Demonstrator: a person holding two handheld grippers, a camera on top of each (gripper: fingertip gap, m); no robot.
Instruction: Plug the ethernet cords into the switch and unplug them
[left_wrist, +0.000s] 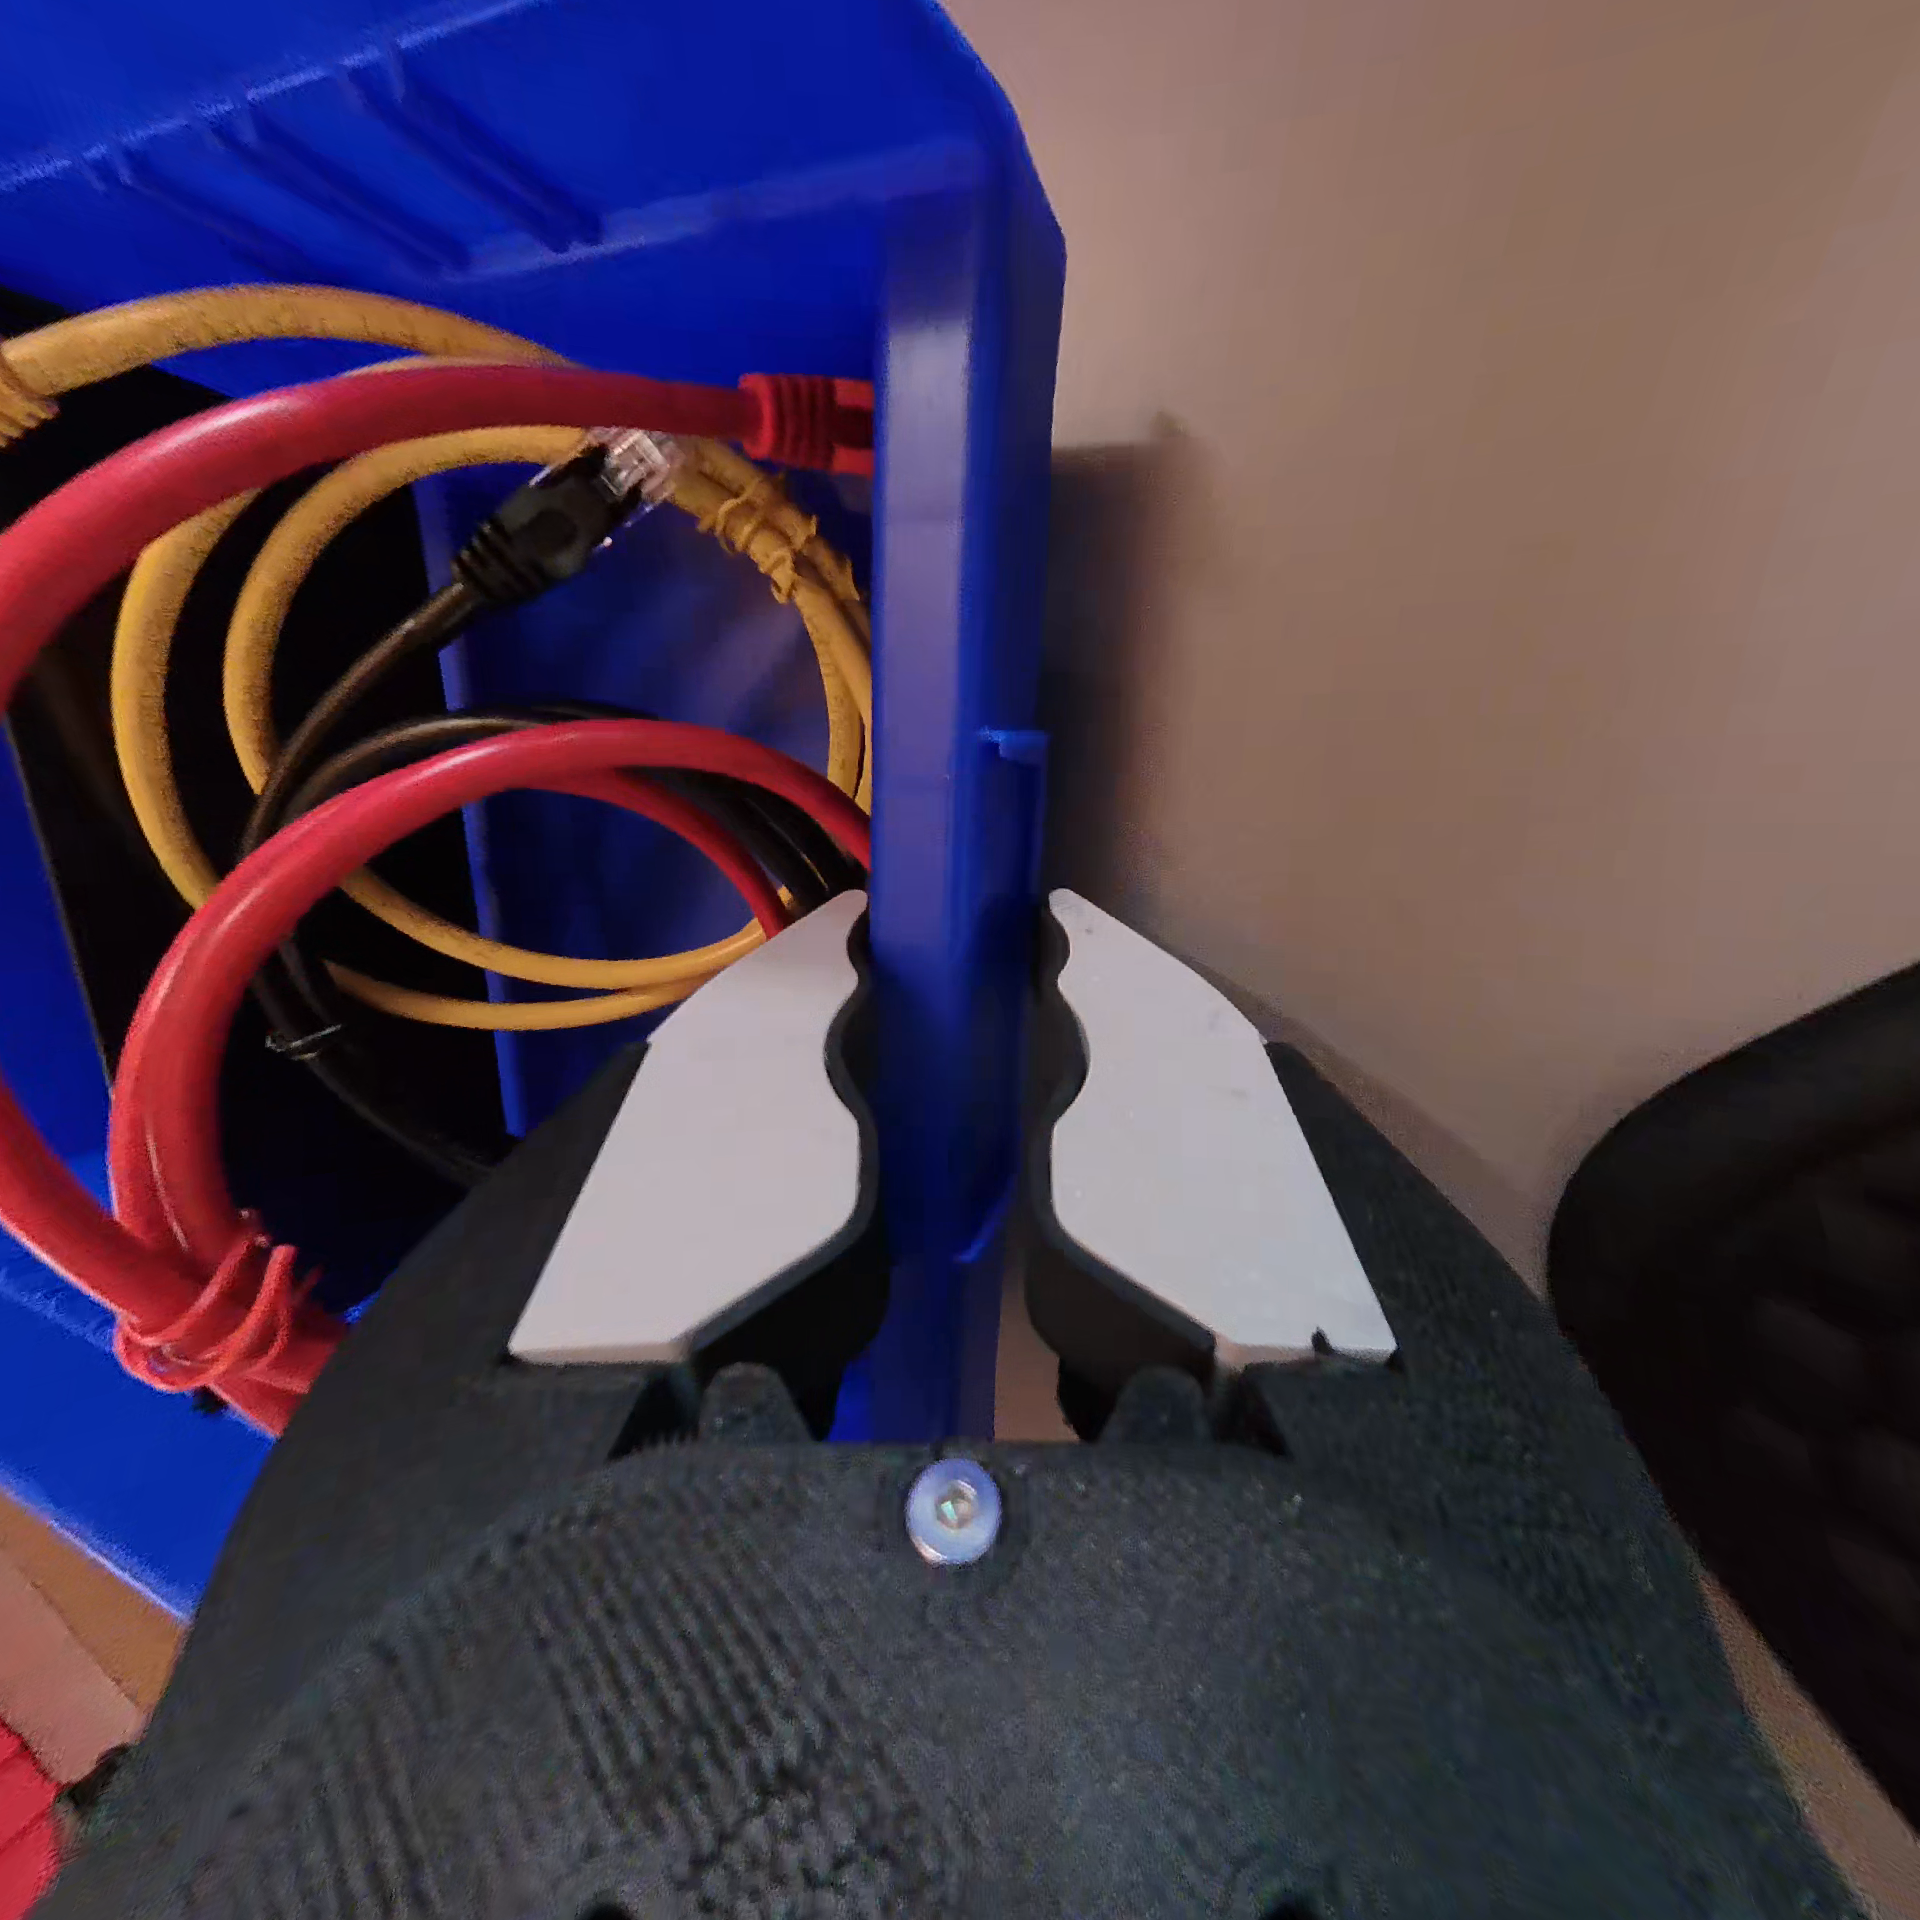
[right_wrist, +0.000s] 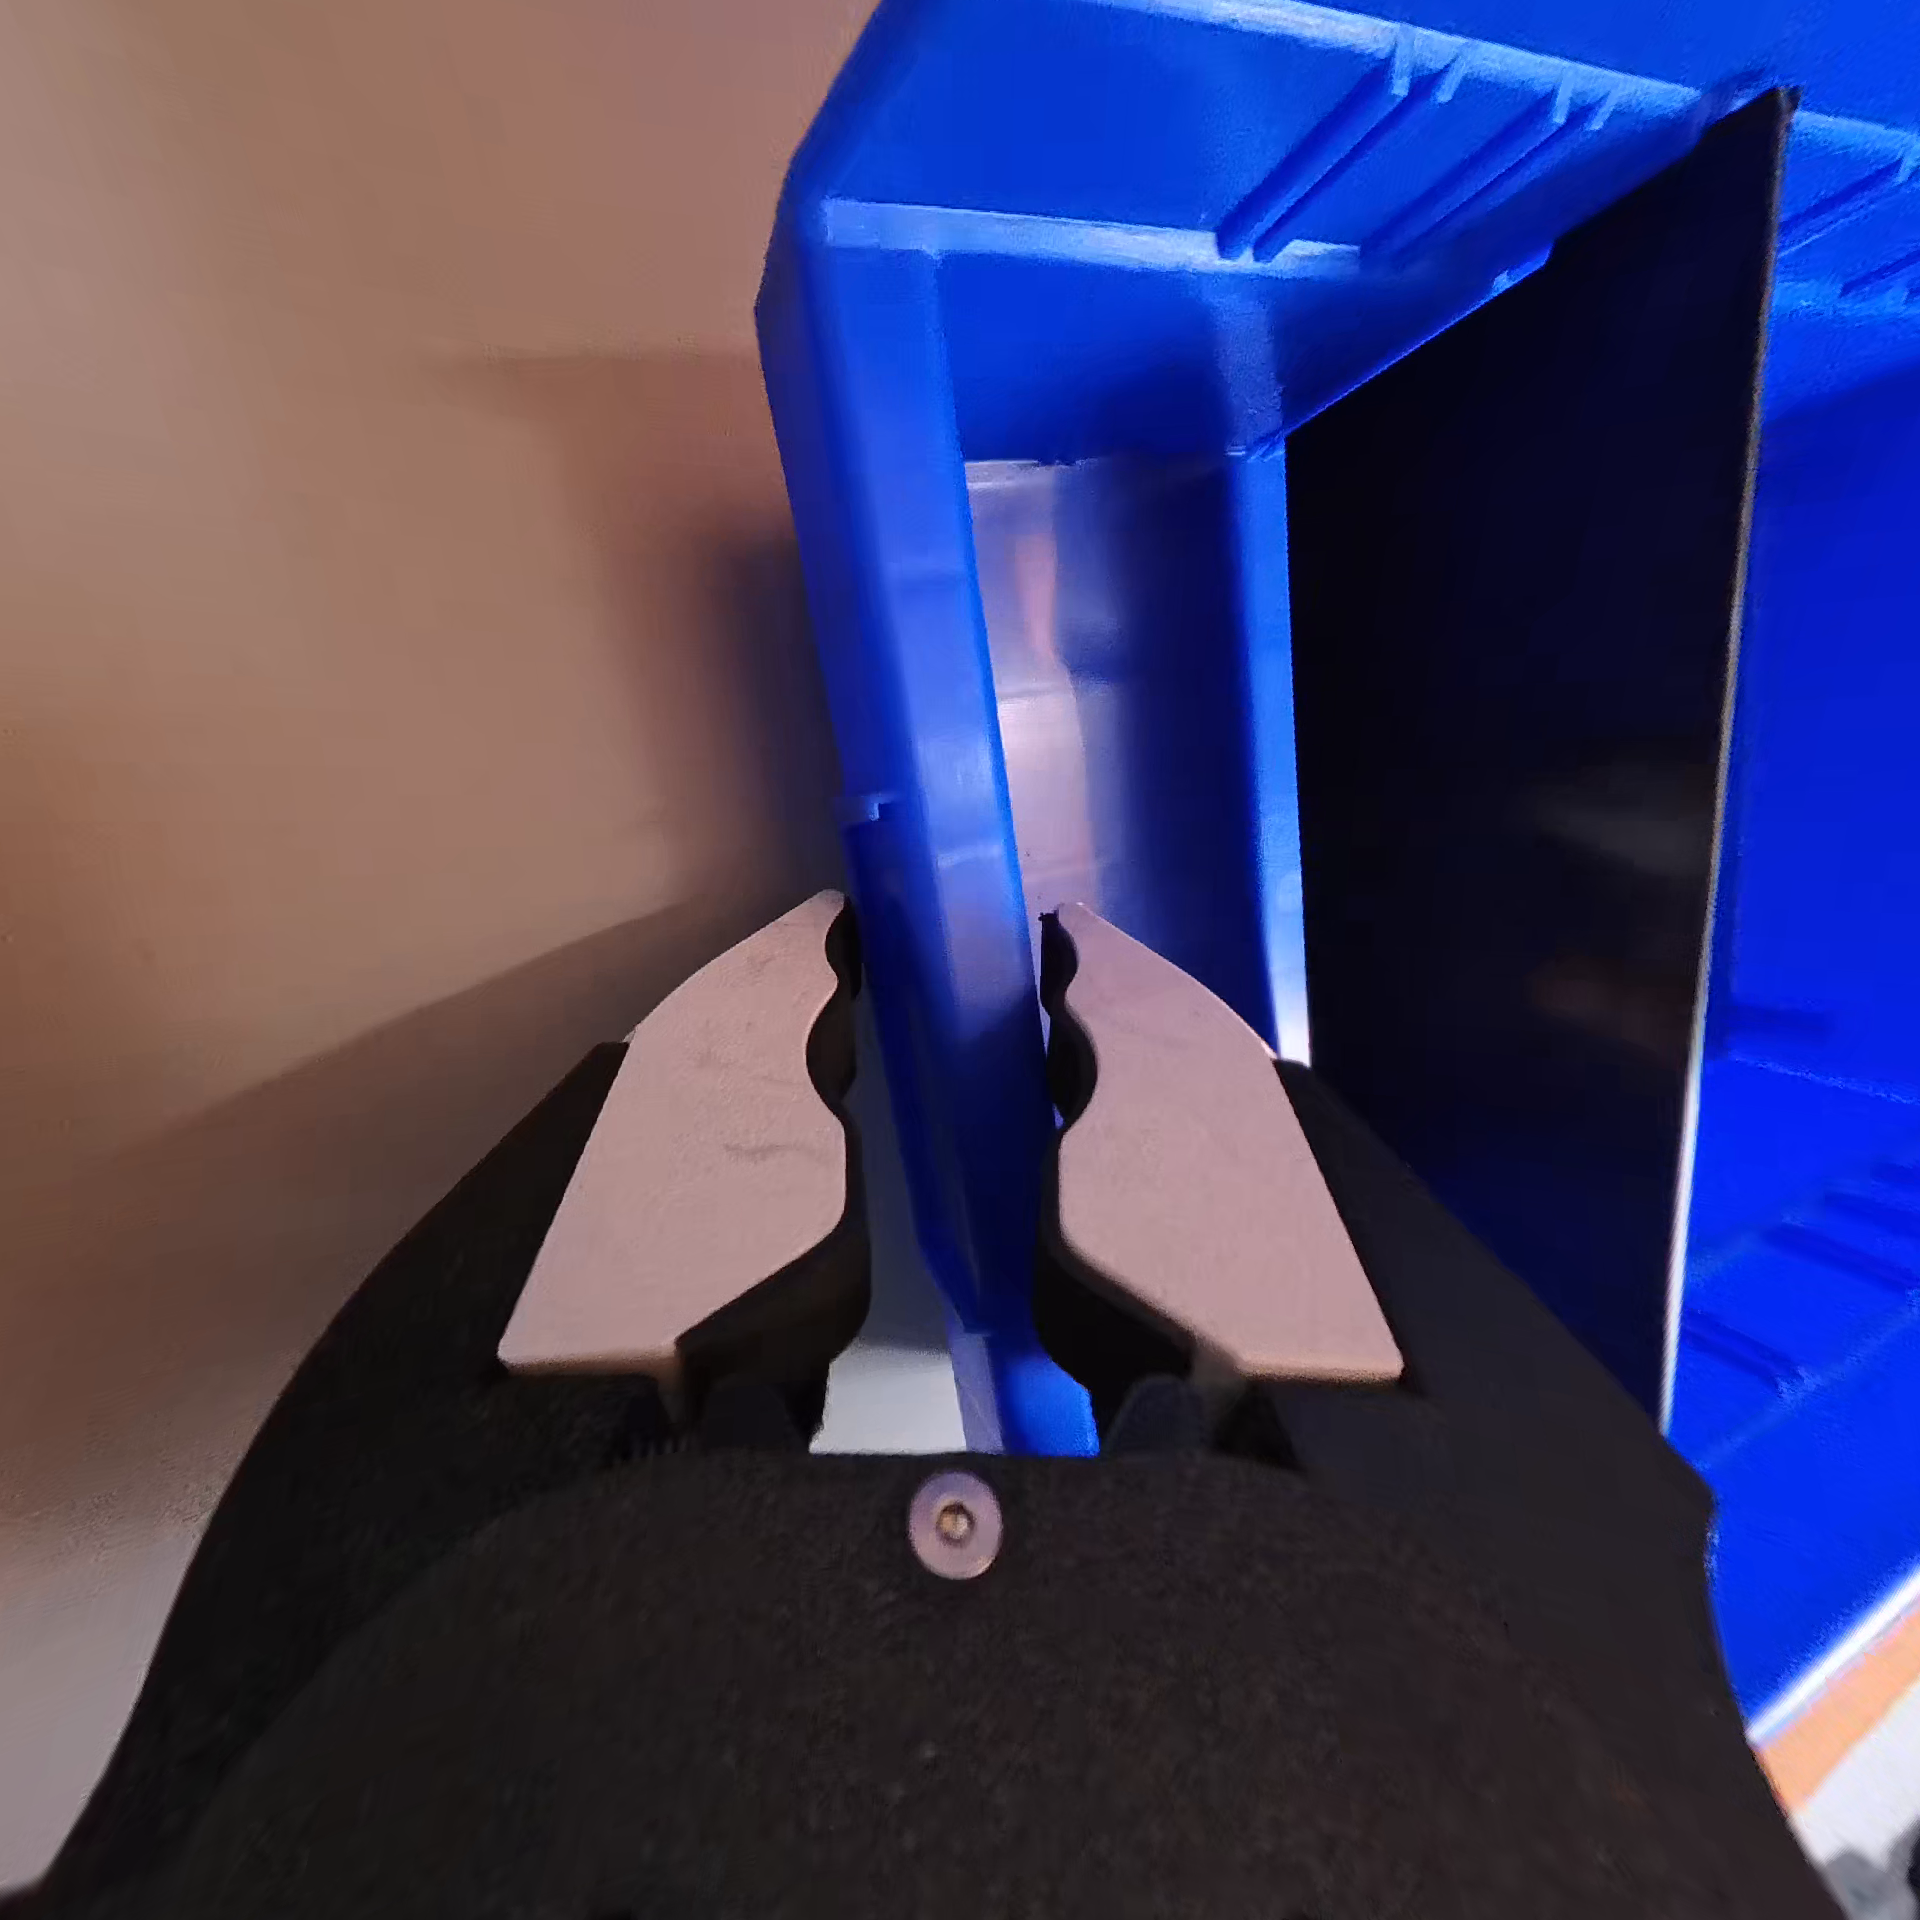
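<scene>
A blue plastic bin (left_wrist: 956, 623) holds coiled ethernet cords: a red one (left_wrist: 260, 935), a yellow one (left_wrist: 831, 665) and a black one (left_wrist: 520, 540) with a clear plug. My left gripper (left_wrist: 956, 914) is shut on the bin's right-hand wall. In the right wrist view my right gripper (right_wrist: 945, 914) is shut on the bin's opposite wall (right_wrist: 914, 727). A black divider panel (right_wrist: 1507, 727) stands inside the bin. The compartment by the right gripper shows no cords. No switch is in view.
A beige surface (left_wrist: 1455, 520) lies beyond the bin in both views. A dark rounded object (left_wrist: 1766, 1299) sits at the right edge of the left wrist view. A red thing (left_wrist: 21, 1808) shows at the lower left corner.
</scene>
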